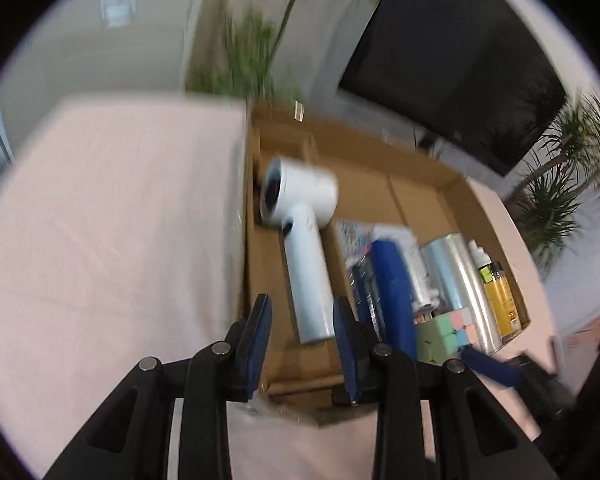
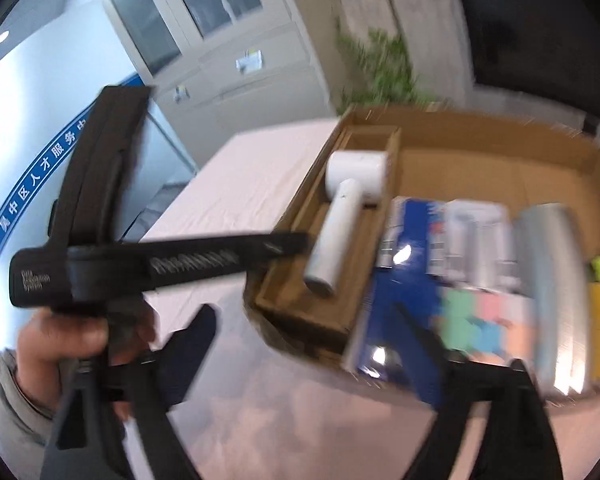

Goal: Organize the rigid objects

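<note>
A white hair dryer lies in the narrow left compartment of a cardboard box, head at the far end and handle toward me. My left gripper hovers over the near end of that handle. Its blue pads stand a little apart and do not press on the handle. In the right wrist view the left gripper reaches in beside the hair dryer. My right gripper stands wide open at the near corner of the box, holding nothing.
The wide compartment holds a blue box, a pastel cube, a shiny film roll and a yellow bottle. A pink cloth covers the table left of the box. A person's hand grips the left tool.
</note>
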Motion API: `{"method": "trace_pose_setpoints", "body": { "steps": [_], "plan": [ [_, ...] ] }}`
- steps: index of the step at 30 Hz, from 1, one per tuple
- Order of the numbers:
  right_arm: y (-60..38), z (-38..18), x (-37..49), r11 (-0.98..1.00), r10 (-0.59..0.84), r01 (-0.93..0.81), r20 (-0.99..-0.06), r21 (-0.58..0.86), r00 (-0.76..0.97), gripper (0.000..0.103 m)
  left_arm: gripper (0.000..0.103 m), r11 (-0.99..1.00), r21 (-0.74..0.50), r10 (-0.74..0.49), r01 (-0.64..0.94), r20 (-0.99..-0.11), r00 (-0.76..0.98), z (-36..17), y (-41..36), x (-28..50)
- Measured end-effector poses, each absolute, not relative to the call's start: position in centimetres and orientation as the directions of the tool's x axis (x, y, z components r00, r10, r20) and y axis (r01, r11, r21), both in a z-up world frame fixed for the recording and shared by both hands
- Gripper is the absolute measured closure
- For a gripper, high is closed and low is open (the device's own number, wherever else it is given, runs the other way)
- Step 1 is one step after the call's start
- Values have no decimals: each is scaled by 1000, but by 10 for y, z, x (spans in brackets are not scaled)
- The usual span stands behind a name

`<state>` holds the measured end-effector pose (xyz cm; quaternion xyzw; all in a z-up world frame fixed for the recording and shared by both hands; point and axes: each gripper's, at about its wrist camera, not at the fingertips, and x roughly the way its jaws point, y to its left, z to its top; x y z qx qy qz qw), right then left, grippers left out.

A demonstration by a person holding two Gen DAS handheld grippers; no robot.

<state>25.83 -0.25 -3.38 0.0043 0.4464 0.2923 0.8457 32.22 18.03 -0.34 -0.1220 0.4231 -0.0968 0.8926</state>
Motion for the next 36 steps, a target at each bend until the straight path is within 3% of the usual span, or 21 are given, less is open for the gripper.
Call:
{"method": "trace_pose_setpoints", "body": {
  "steps": [1, 2, 3, 4, 7, 12, 20, 36],
  "plan": [
    [-15, -27, 245, 842, 476, -494, -732, 219, 488, 0, 59, 969, -234, -219, 73, -695, 685, 10, 172, 300],
    [-25, -26, 237, 855, 450, -487, -720, 177, 528, 0, 26, 981, -184, -172, 63, -665, 727, 18, 166, 282],
    [-35, -23, 231, 872, 414, -472, -715, 133, 563, 0, 9, 991, -130, -110, 35, -632, 767, 26, 158, 265],
    [-50, -24, 225, 894, 360, -440, -715, 82, 599, 0, 1, 996, -92, -59, 4, -597, 800, 32, 151, 252],
    [-94, -29, 216, 939, 252, -343, -720, 20, 646, 1, 1, 999, -28, 5, -22, -498, 867, 39, 125, 209],
    [-151, -36, 205, 973, 180, -229, -746, 38, 641, 1, 1, 996, -84, -24, -19, -488, 872, 32, 89, 175],
    [-210, -18, 164, 982, 158, -187, -715, 39, 681, 1, 1, 994, -109, -60, 6, -504, 862, 28, 45, 156],
    [-223, -5, 135, 981, 155, -194, -705, 25, 692, 1, 1, 993, -112, -25, -44, -547, 837, 26, 25, 151]
  ]
}}
